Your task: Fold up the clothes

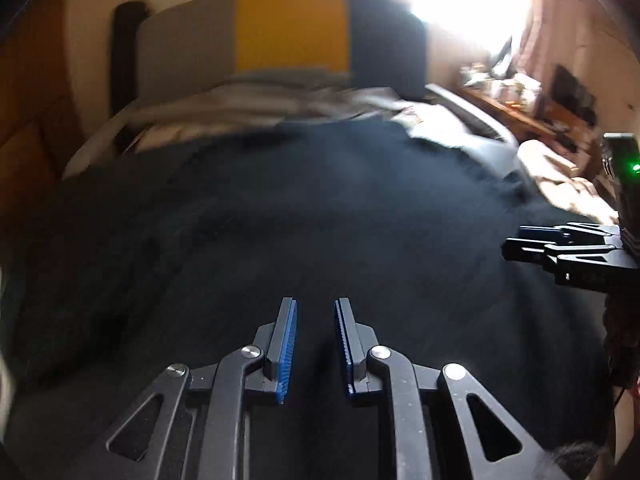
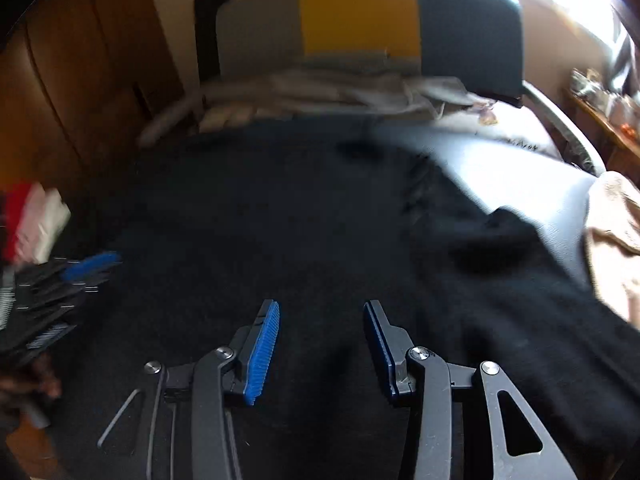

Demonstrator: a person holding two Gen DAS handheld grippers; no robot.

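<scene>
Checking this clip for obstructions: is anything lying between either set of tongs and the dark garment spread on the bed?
Nothing visible. The left tongs and right tongs both hang open directly over the dark garment, with only bare cloth showing in the gaps. The beige cloth lies off its right edge.

No readable text, label, brand, number or sign is showing in either view; both are blurring.
</scene>
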